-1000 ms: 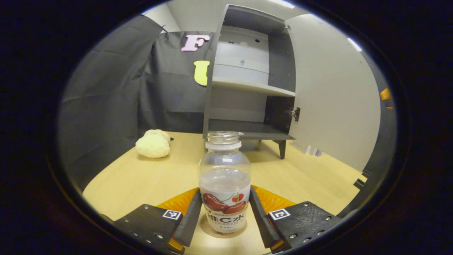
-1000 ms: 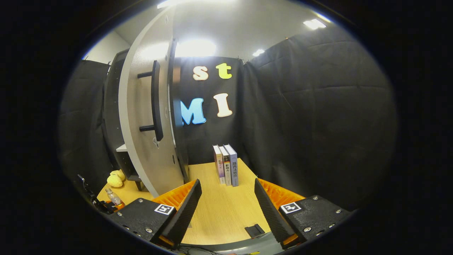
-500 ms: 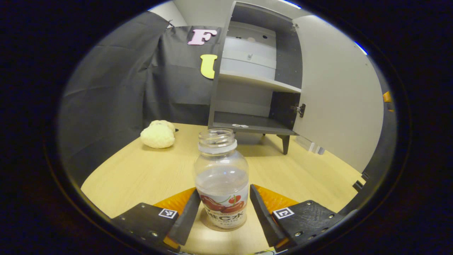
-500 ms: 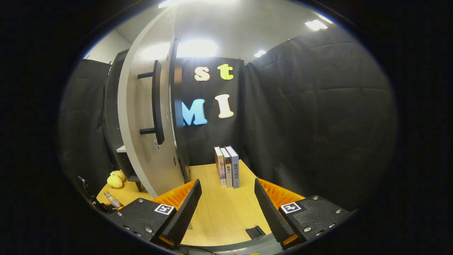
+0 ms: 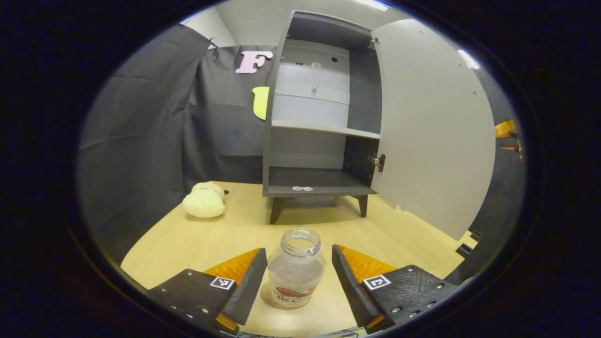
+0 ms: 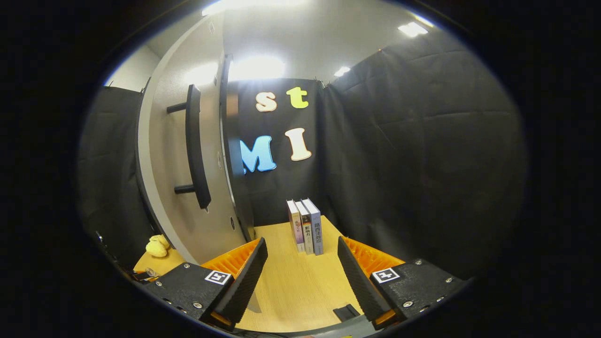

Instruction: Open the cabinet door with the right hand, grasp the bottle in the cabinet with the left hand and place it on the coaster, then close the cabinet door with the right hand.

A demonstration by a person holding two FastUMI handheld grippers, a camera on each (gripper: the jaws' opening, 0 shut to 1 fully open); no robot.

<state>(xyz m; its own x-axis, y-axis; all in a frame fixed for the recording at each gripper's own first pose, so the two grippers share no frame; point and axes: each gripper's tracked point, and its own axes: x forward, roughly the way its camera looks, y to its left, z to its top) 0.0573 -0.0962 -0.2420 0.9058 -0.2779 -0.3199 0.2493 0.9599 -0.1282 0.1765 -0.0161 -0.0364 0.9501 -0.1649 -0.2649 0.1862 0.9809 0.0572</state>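
1. Wooden table [image 5: 197,239], black cloth walls behind.
2. Left gripper view, left to right: fluffy plush [image 5: 203,203]; open grey cabinet [image 5: 319,122], shelves bare; door [image 5: 432,126] swung right.
3. Clear capless bottle [image 5: 295,268] upright on round coaster [image 5: 266,297], between left gripper [image 5: 298,278] fingers, released, gaps both sides.
4. Right gripper view: door's bar handle [image 6: 196,145], three upright books [image 6: 306,226]; right gripper [image 6: 300,277] open, empty.

left hand-held gripper [image 5: 299,277]: fingers spread, level | right hand-held gripper [image 6: 302,270]: fingers spread, level
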